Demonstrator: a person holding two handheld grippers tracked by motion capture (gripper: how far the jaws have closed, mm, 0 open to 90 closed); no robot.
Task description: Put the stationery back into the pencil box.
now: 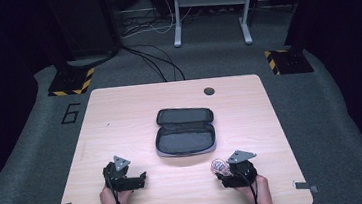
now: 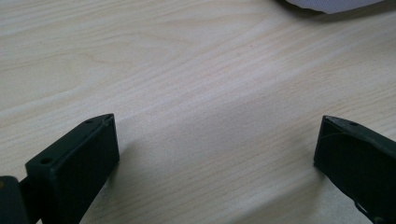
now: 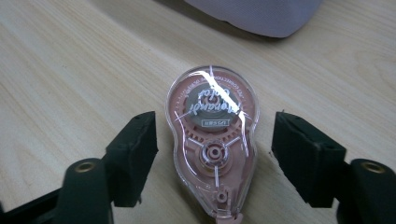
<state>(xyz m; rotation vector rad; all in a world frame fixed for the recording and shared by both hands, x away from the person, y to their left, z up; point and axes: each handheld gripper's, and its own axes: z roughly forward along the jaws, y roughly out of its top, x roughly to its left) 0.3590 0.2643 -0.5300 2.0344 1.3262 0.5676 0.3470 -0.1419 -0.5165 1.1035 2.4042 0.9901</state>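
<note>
Right now the tape roller (image 3: 212, 144) lies flat on the tabletop (image 3: 70, 79) between my right gripper (image 3: 215, 154) jaws, which stand spread, a gap either side.

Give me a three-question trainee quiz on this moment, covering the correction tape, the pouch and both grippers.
1. True or false: the right gripper has the pink correction tape dispenser between its jaws, with gaps showing on both sides.
2. How does the dark zip pouch lie on the table?
A. zipped shut
B. opened flat
C. standing on edge
3. What lies between the jaws of the left gripper?

Key
1. True. The pads are not pressing on it.
2. B. It lies mid-table, beyond both grippers.
3. Only bare wooden tabletop; the jaws stand wide apart.
</note>
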